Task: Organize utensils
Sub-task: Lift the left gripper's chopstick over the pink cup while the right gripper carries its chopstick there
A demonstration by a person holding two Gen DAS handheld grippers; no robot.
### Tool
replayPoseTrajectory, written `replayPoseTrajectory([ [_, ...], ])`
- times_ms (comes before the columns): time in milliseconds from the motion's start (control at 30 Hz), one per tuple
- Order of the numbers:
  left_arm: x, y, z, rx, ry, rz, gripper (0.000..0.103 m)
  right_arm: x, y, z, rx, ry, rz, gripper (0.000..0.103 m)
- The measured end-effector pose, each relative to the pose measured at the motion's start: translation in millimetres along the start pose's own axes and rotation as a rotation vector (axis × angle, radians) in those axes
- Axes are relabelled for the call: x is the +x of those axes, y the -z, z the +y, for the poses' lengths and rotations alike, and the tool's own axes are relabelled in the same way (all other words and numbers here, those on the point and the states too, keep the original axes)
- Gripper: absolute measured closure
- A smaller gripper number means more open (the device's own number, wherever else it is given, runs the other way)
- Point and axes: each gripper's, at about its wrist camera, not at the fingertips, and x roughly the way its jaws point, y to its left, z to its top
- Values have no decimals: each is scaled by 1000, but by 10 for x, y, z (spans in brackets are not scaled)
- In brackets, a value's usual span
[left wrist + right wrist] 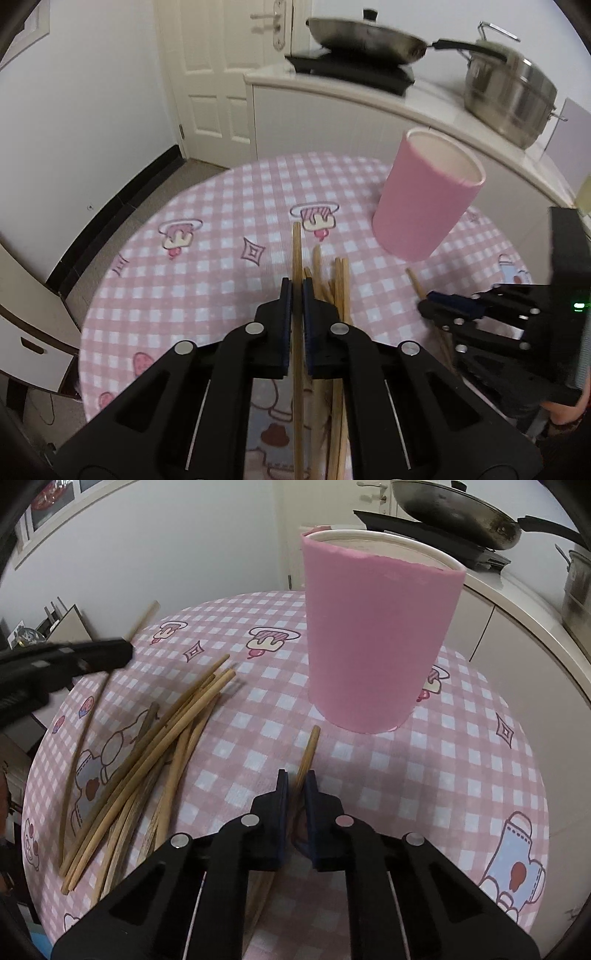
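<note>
Left tool: clamped on one wooden chopstick, held above the pile. Chopstick pile: loose on the checked worktop, left of centre. Right tool: closed on a single chopstick just before the pink holder. Pink holder: upright, at the worktop's far side.

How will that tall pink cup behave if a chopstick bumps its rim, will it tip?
The pink cup stands tall and looks narrower at its base than at its rim, so a bump near the top could probably tip it. It looks empty, so likely light. Its smooth round wall suggests it would roll across the checked tablecloth once down.
</note>
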Motion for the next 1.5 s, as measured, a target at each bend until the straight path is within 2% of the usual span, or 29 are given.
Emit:
replayPoseTrajectory([
  [133,-216,6,16,-16,1,-33,97,-56,-31,1,10,-30,-6,98],
  [233,-456,14,20,-27,10,-65,97,-260,-44,10,22,-75,-42,98],
  [567,-1333,98,-56,-34,20,-198,97,-1245,-120,132,8,-129,-245,99],
  [867,-1916,99,-404,2,44,-315,97,-1828,-66,82,-9,-123,-400,99],
  [1033,-2010,-48,-632,10,70,-363,97,-2017,-128,60,-31,-86,-474,99],
  [1233,-2013,-344,-811,4,95,-423,97,-2289,-363,-78,-37,-48,-576,99],
  [1500,-1781,-838,-897,-62,88,-515,97,-2501,-713,-262,-40,-13,-697,99],
])
